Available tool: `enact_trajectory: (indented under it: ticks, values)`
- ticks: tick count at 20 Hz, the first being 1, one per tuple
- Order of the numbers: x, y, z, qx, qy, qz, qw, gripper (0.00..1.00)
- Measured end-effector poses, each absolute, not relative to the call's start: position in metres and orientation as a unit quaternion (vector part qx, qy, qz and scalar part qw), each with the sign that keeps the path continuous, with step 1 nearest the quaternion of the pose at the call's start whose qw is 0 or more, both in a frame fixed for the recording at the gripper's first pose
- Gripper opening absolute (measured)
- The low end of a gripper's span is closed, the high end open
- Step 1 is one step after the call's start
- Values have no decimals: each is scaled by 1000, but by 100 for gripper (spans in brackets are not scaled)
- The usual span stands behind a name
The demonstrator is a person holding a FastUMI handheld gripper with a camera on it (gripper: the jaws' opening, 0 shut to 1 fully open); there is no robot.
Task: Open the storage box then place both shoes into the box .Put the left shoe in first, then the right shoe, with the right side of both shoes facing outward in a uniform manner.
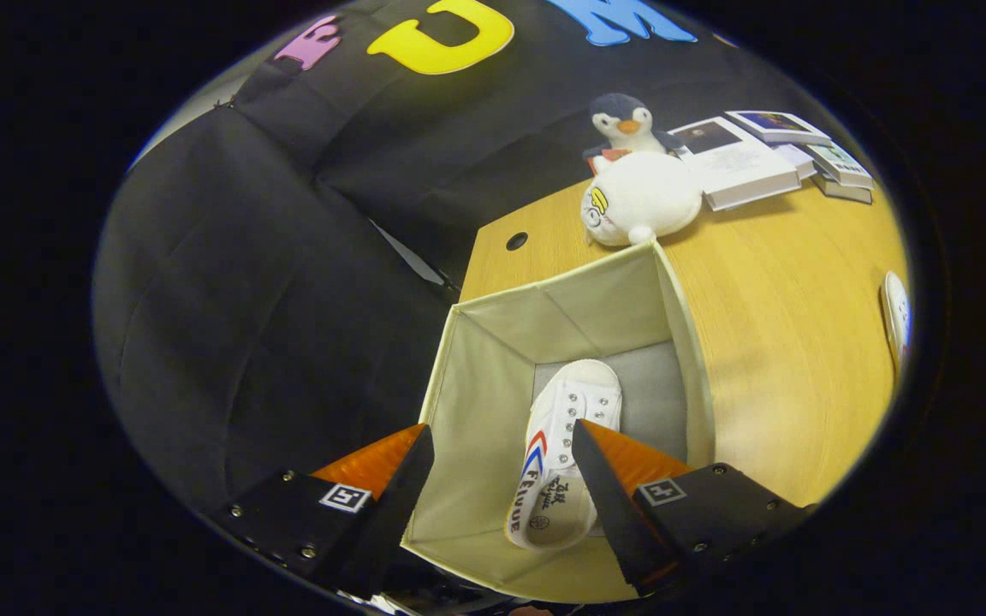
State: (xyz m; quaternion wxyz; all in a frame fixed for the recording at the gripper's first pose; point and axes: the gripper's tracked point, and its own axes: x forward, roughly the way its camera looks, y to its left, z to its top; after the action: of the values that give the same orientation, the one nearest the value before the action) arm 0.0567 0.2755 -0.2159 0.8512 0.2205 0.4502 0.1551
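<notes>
The gripper hangs spread and empty over the open storage box — first shoe inside; next, likely, fetching the second shoe off the table.

The gripper hangs with its fingers spread apart over an open cream fabric storage box that stands at the left edge of a light wooden table. A white canvas shoe with red and blue stripes lies on the box's grey floor, between the fingers and free of both. Beyond the box's far corner rests a round white plush toy, then a grey penguin plush beside a spread of books. Another white shoe lies at the table's right edge.
</notes>
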Motion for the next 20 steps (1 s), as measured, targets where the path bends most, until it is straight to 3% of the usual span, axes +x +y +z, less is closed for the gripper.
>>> enact_trajectory:
  ticks: [9,20]
  values:
    - [55,136,-163,135,373,118,911,98]
    - [36,-47,-174,94,372,19,923,98]
